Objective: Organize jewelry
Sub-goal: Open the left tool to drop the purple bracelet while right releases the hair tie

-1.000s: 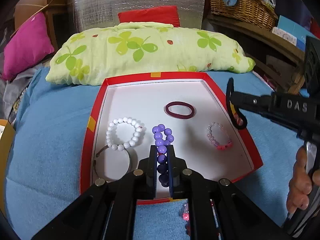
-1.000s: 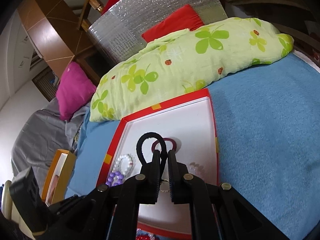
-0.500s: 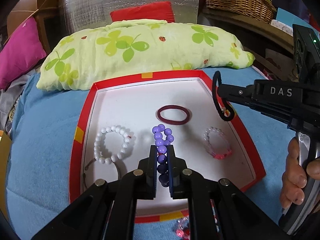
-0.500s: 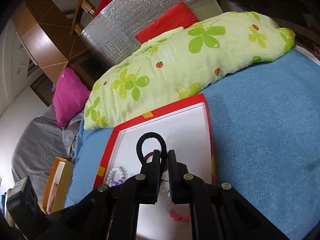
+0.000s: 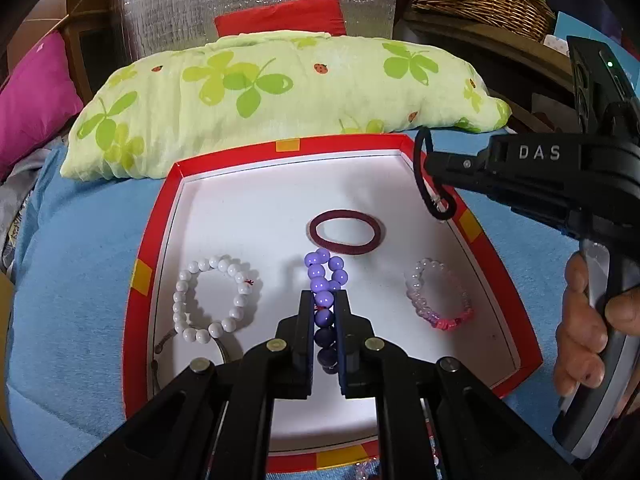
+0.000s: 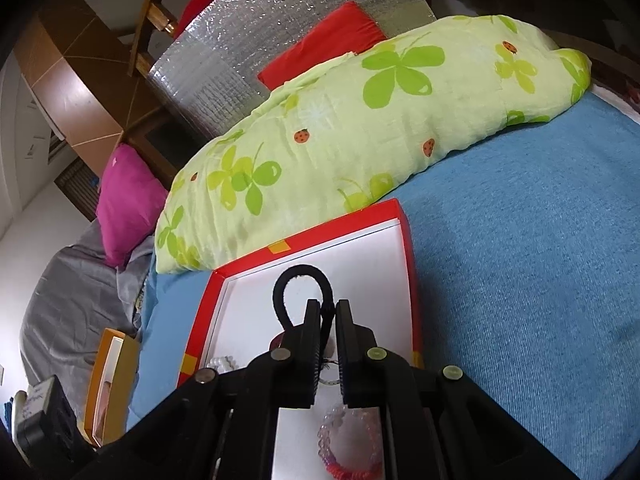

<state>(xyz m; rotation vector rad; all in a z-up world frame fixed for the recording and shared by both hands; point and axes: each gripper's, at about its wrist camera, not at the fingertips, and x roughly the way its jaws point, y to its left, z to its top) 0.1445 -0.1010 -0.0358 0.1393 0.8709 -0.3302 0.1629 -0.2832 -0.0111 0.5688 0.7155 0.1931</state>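
1. The left gripper [image 5: 323, 312] has its jaws closed on the purple bead bracelet [image 5: 325, 280], whose strand runs lengthwise out past the tips, hanging over the middle of the red box [image 5: 138, 280].
2. The right gripper [image 6: 328, 312] has its jaws clamped on the black hair tie [image 6: 301, 286]; its loop stands forward, over the box's far right corner.
3. Likely drop spots: bare floor between the white bracelet [image 5: 216, 300] and pink bracelet [image 5: 438, 298], just this side of the maroon hair tie [image 5: 346, 232]; the right gripper is nearer the empty far end.

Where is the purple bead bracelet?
In the left wrist view, the purple bead bracelet is pinched in the left gripper over the red box, below the maroon hair tie.
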